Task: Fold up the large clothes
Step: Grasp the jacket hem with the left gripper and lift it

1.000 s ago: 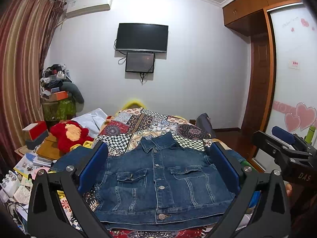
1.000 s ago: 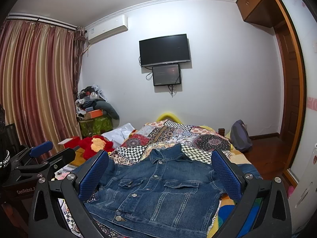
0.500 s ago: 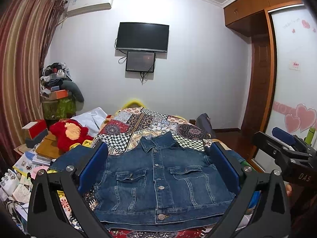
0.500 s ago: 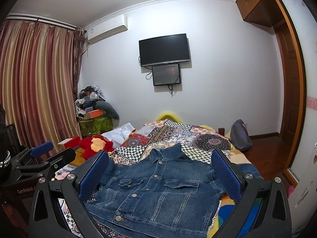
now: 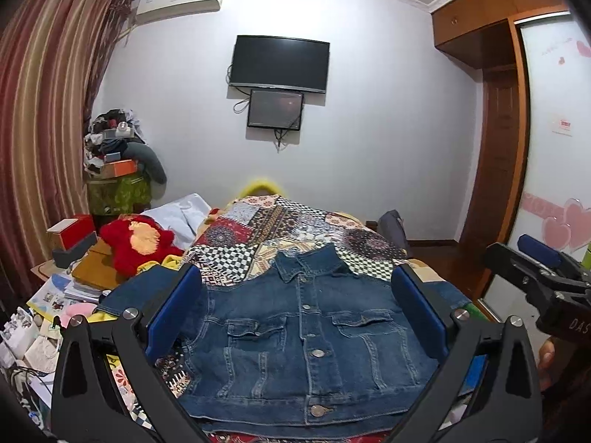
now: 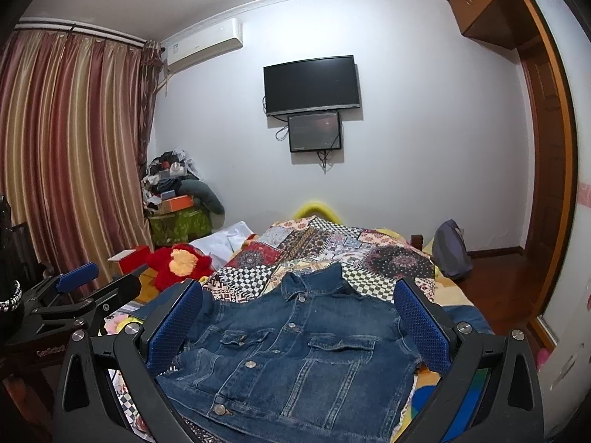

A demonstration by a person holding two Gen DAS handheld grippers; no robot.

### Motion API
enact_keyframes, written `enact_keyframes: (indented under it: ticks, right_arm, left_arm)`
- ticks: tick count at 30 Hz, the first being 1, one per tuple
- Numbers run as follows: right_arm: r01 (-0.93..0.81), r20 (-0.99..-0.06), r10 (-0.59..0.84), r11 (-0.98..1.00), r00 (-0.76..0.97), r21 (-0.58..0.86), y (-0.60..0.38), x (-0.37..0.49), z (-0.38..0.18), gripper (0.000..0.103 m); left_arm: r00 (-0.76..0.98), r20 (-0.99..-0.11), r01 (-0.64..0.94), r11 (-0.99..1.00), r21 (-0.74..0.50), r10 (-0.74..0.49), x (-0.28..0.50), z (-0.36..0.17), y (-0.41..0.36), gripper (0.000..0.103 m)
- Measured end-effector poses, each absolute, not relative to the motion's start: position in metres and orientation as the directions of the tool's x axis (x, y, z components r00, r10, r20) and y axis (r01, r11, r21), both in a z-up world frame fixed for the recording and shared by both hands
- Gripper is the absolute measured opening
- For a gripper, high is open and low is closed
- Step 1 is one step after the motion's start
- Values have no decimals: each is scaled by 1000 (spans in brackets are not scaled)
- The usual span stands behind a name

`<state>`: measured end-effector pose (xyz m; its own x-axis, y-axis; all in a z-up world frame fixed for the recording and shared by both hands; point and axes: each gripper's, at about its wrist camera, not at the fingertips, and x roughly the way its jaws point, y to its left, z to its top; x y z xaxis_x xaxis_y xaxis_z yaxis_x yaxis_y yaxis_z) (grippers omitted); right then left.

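Observation:
A blue denim jacket (image 5: 306, 336) lies face up and buttoned on a patchwork bedspread (image 5: 295, 229), collar toward the far wall, sleeves spread to both sides. It also shows in the right wrist view (image 6: 295, 354). My left gripper (image 5: 295, 310) is open and empty, held above the jacket's near hem. My right gripper (image 6: 297, 317) is open and empty too, held above the jacket from the right. Each gripper shows at the edge of the other's view: the right one (image 5: 539, 273), the left one (image 6: 74, 295).
A red plush toy (image 5: 138, 240) and a white pillow (image 5: 184, 214) lie left of the bed. Boxes and papers (image 5: 55, 295) crowd the left side. A grey bag (image 6: 450, 254) stands right of the bed, by the wooden wardrobe (image 5: 495, 192).

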<state>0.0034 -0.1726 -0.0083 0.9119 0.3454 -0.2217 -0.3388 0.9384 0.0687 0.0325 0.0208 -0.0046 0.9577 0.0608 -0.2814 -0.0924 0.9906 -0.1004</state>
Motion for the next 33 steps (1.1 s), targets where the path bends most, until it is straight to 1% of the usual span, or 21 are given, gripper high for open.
enact_keyframes:
  ticks: [9,14,18,23,28,31,33]
  right_arm:
    - [-345,-262,341,938,903,32,-142,62,-7,103]
    - [-358,-287,337,934,897,-23,-116,105,-9,103]
    - [-364,-322,329,929,888,-57,-94,145,-20,103]
    - [-402,-424,344,914,838,-54,-63,209,-47,103]
    - [-451,-567,361,892,740,-20,-38,272,-87,103]
    - [-468,-644,363,884,673,9,-30,301,-112,103]
    - [-485,-699,348,874,625,1,-20,318,-132,103]
  left_arm:
    - [934,-336,-160,982,-97,119,79,-17,58,103]
    - [915,-370,-218,970,-113,162,112,-25,92,103]
    - [888,-416,-271,953,-133,194,147,-38,128,103]
    - [843,-479,-357,921,-155,245,182,-64,176,103]
    - [785,-554,-464,857,-225,279,204,-104,232,103]
    - [726,-630,-515,826,-231,276,212,-131,263,103]
    - [683,-683,-536,813,-226,261,214,-151,280,103]
